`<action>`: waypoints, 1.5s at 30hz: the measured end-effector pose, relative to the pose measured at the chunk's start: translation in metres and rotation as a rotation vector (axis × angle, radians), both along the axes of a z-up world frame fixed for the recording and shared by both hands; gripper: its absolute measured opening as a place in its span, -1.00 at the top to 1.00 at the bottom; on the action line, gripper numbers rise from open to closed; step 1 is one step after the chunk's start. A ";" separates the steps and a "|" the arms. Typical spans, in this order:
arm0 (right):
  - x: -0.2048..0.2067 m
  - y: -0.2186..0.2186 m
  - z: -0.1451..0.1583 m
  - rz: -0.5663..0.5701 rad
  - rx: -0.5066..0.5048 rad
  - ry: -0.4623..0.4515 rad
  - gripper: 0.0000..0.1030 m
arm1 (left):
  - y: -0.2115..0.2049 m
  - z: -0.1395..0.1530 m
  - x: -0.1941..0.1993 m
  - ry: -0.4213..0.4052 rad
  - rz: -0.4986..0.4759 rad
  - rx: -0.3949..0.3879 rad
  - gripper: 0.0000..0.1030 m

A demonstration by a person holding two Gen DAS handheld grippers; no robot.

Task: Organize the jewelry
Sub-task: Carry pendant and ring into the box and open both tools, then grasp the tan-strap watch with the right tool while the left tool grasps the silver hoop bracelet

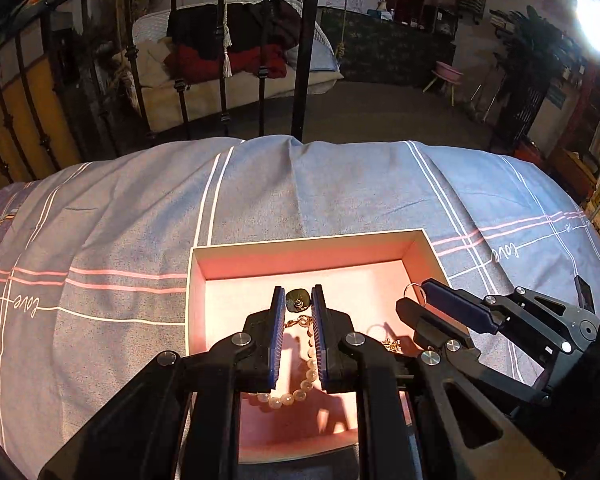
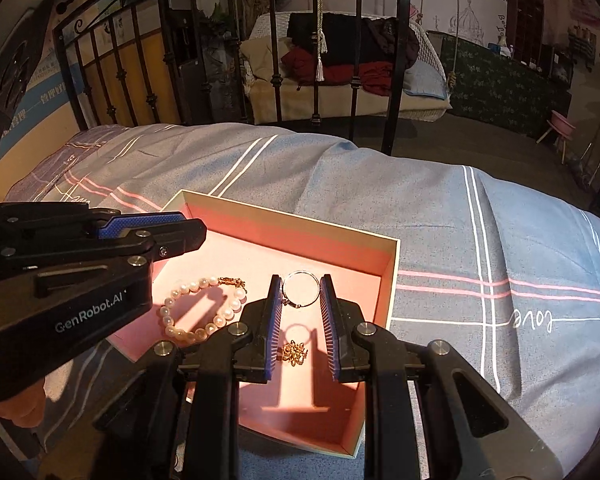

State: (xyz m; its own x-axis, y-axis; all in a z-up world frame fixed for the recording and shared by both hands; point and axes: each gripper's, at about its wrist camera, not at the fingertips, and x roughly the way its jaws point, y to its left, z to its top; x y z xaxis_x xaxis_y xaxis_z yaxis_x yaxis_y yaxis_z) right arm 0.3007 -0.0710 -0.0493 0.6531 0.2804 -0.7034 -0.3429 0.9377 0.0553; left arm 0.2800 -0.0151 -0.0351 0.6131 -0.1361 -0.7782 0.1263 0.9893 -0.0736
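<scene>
A pink-lined open box (image 1: 308,246) (image 2: 392,276) lies on the bed. In it are a pearl bracelet (image 2: 196,308) (image 1: 300,390) and a small gold chain piece (image 2: 295,351) (image 1: 392,345). My left gripper (image 1: 299,300) holds a dark square earring (image 1: 298,300) between its fingertips, above the bracelet. My right gripper (image 2: 301,290) is shut on a thin silver hoop ring (image 2: 300,288) over the box's right part; the hoop also shows in the left wrist view (image 1: 414,292). The left gripper also shows in the right wrist view (image 2: 172,228).
The bed has a grey-blue plaid cover (image 1: 140,220) (image 2: 480,240). A black iron bedframe (image 1: 304,52) (image 2: 400,60) stands beyond its far edge. Behind it are a wicker swing seat with clothes (image 1: 240,52), a pink stool (image 1: 448,72) and shelves.
</scene>
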 end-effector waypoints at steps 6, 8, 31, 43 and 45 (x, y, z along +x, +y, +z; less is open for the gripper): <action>0.003 0.007 -0.009 0.023 -0.020 0.016 0.61 | 0.003 -0.011 0.007 0.035 0.001 -0.006 0.75; 0.004 0.008 -0.013 0.028 -0.022 0.023 0.61 | 0.001 -0.014 0.007 0.043 -0.005 -0.005 0.75; -0.055 -0.003 -0.012 0.049 0.005 -0.004 0.04 | 0.011 0.002 -0.047 0.008 -0.019 -0.065 -0.07; -0.159 -0.026 -0.017 0.079 0.149 -0.020 -0.06 | 0.046 -0.036 -0.159 0.077 0.023 -0.147 -0.12; -0.165 -0.025 -0.016 0.091 0.166 -0.028 -0.06 | 0.041 -0.040 -0.166 0.080 -0.004 -0.151 -0.12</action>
State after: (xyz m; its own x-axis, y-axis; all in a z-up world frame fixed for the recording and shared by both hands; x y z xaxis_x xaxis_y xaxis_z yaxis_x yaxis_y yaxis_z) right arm 0.1353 -0.0957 -0.0658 0.6385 0.4500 -0.6243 -0.4298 0.8815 0.1957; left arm 0.1141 0.0264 -0.0750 0.5490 -0.2575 -0.7952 0.1184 0.9657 -0.2309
